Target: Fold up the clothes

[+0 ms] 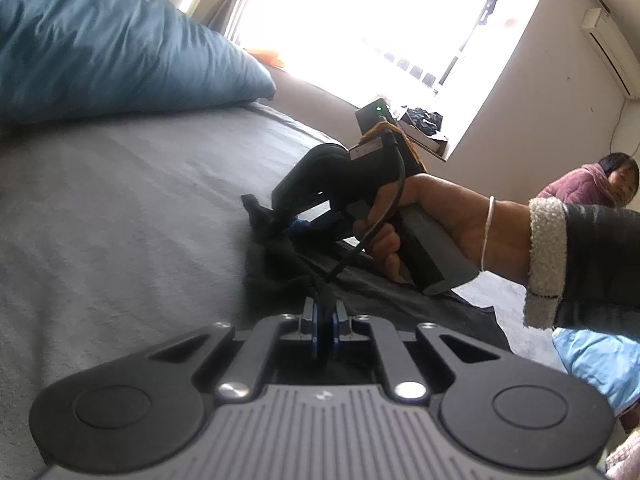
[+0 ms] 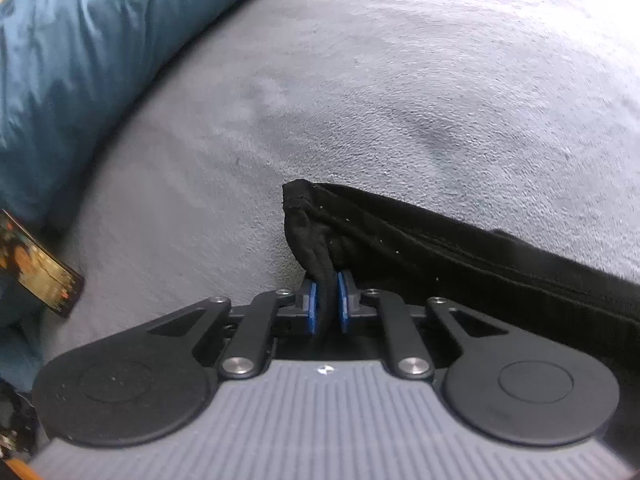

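Note:
A black garment (image 2: 440, 248) lies on the grey bed sheet (image 2: 360, 80). My right gripper (image 2: 326, 304) is shut on a bunched corner of it, the cloth pinched between the blue pads (image 2: 312, 308). In the left wrist view my left gripper (image 1: 325, 320) is shut on a dark fold of the same black garment (image 1: 380, 288), which stretches away towards the right. The right gripper (image 1: 272, 224) shows there too, held by a hand (image 1: 440, 224) with a bracelet, its tips down on the cloth.
A blue pillow (image 1: 100, 48) (image 2: 80, 60) lies along the far left of the bed. A bright window (image 1: 380, 32) is behind. A seated person (image 1: 592, 184) is at the right by the wall. Light blue cloth (image 1: 600, 360) sits at the right edge. A phone-like object (image 2: 40, 268) lies left.

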